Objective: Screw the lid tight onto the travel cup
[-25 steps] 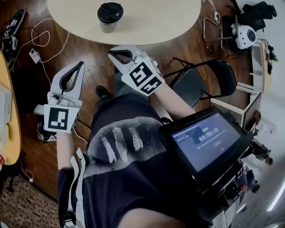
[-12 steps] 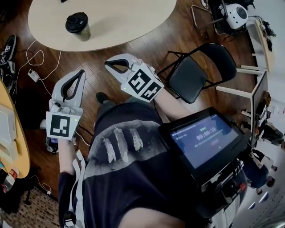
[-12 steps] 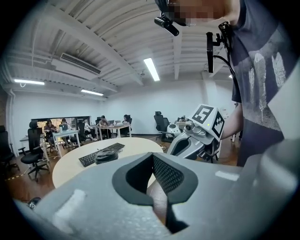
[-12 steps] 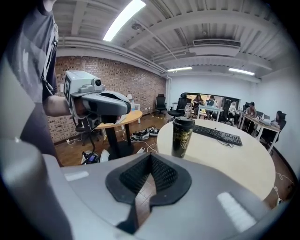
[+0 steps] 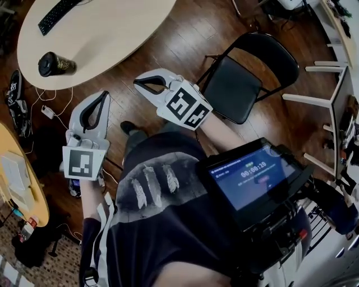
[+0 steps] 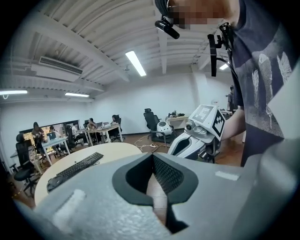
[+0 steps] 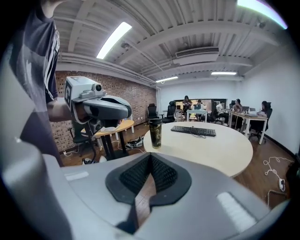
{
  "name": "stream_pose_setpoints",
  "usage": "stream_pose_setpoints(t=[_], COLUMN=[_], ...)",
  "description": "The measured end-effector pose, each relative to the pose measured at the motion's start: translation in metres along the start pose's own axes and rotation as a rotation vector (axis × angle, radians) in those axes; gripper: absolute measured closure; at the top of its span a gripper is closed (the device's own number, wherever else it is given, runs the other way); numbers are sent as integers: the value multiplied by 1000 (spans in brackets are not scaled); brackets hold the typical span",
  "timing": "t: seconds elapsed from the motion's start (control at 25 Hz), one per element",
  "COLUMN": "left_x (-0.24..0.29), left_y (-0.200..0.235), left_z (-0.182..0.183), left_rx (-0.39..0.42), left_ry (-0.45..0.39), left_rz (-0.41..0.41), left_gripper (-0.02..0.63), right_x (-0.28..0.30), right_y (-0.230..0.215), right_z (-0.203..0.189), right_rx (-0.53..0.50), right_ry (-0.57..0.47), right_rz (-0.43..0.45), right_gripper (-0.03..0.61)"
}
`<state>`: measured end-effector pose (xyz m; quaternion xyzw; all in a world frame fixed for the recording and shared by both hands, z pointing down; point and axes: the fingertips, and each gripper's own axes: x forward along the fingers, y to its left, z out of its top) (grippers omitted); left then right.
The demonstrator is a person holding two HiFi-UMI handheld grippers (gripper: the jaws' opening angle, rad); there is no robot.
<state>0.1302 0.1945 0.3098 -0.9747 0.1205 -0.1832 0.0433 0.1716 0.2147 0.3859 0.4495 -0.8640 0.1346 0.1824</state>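
The travel cup (image 5: 53,64), dark with a black lid on top, stands upright near the edge of a round beige table (image 5: 112,33), at the head view's upper left. In the right gripper view the cup (image 7: 155,133) stands straight ahead, well beyond the jaws. My left gripper (image 5: 104,94) is held over the wooden floor, short of the table, shut and empty. My right gripper (image 5: 138,83) hovers beside it, also shut on nothing. In the left gripper view the shut jaws (image 6: 152,157) point at the table (image 6: 110,152), and the cup is out of that frame.
A black keyboard (image 5: 59,12) lies on the table beyond the cup. A black folding chair (image 5: 247,73) stands to the right. Cables and a shoe (image 5: 17,103) lie on the floor at left. A tablet (image 5: 252,176) hangs at the person's chest. People sit at far desks (image 7: 234,112).
The head view has swung, so the cup and table slid to the upper left and the keyboard came into view. Both grippers stay shut and keep their place before the body.
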Motion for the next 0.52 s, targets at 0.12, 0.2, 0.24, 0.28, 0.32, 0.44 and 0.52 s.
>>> stream_pose_setpoints(t=[0.12,0.2,0.24,0.28,0.32,0.44,0.52], left_x=[7,-2,-8,-12,-14,-15,-14], left_y=[-10,-5,-2,0,0,-11,-26], left_z=[16,21,23,27,32,43,49], left_rx=[18,-20,-43,-59,-59,19,82], left_ry=[-22,-40,-47,-58,-69,-65,-41], left_rz=[30,69,85,95,100,98,89], left_gripper=[611,611,611,611,611,611,611], right_x=[-21,-23,-23,-22,-22,-30,-39], right_y=[-12,-9,-6,-4,-4,-3,1], right_z=[-5,-1,0,2,5,15,24], right_rx=[33,56,64,68,70,81,89], right_ry=[-42,-72,-82,-89,-97,-127,-141], right_rz=[-16,-8,0,8,14,45,78], right_gripper=[572,572,572,572,572,572,572])
